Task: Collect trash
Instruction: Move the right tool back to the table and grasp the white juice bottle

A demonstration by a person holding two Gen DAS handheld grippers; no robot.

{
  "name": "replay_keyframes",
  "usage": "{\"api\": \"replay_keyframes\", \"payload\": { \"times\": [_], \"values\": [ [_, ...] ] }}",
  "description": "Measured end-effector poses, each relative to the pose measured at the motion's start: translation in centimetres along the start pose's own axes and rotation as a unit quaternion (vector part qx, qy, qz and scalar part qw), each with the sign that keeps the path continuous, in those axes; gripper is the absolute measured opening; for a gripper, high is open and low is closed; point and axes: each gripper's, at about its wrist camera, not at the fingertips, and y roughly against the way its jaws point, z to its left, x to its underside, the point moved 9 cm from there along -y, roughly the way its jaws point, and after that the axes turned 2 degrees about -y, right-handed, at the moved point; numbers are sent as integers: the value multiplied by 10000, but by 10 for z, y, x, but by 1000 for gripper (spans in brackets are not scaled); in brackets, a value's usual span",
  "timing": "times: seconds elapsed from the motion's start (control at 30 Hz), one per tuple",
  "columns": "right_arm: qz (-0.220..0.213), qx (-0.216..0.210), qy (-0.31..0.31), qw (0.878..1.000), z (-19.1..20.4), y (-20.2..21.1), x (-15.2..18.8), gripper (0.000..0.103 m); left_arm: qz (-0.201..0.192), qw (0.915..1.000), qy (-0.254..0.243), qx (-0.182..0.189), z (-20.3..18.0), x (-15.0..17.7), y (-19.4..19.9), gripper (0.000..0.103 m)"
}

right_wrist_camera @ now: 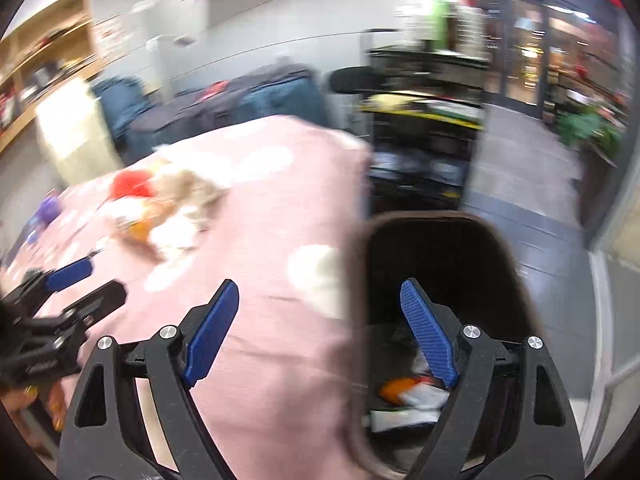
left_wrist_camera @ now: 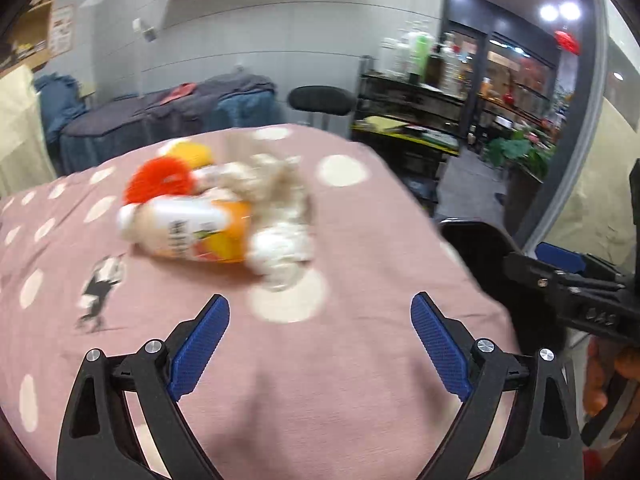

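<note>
Left hand-held gripper [left_wrist_camera: 320, 312] spread wide, empty, above pink tabletop [left_wrist_camera: 360, 380], right hand-held gripper [right_wrist_camera: 320, 300] likewise wide over tabletop's right edge and black bin [right_wrist_camera: 440, 248], bottle [left_wrist_camera: 188, 228] and crumpled tissues [left_wrist_camera: 276, 216] mid-tabletop.

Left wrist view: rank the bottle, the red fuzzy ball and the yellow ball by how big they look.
Largest to smallest:
1. bottle
2. red fuzzy ball
3. yellow ball, though it is partly hidden and farther away, so unsure.
</note>
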Motion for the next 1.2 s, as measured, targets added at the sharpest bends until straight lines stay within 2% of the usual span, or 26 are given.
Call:
{"api": "replay_keyframes", "payload": {
  "times": [0.17, 0.3, 0.4, 0.57, 0.6, 0.67, 0.77, 0.83, 0.9, 0.97, 1.07, 1.2],
  "values": [
    [144, -484, 453, 9977, 59, -21, -16, 82, 118, 9974, 588, -391, 82, 8, 1, 90],
    [188, -801, 791, 9935, 104, -36, -32, 82, 146, 9949, 812, -584, 128, 11, 7, 90],
    [391, -1075, 1366, 9840, 145, -51, -32, 82, 168, 9934, 896, -694, 151, 11, 9, 90],
    [708, -1387, 2470, 9564, 202, -85, -29, 82, 173, 9938, 858, -688, 182, 5, 12, 90],
    [744, -1420, 2622, 9516, 209, -91, -30, 79, 170, 9938, 863, -684, 189, 5, 11, 90],
    [798, -1445, 3088, 9367, 226, -106, -33, 78, 179, 9941, 835, -667, 197, 3, 12, 90],
    [806, -1417, 3702, 9145, 244, -123, -36, 77, 236, 9946, 838, -558, 205, 3, 10, 90],
    [891, -1351, 4192, 8934, 256, -136, -32, 75, 282, 9945, 856, -531, 210, 4, 7, 90],
    [973, -1206, 4590, 8748, 265, -153, -28, 71, 314, 9945, 850, -528, 212, 6, 5, 90],
    [995, -969, 4879, 8618, 268, -169, -27, 71, 351, 9947, 811, -518, 212, 7, 3, 90],
    [1065, -824, 5124, 8482, 272, -191, -25, 66, 396, 9953, 746, -474, 212, 9, -1, 90],
    [1120, -792, 5242, 8405, 273, -205, -19, 62, 416, 9957, 738, -386, 211, 8, -6, 90]
  ]
}}
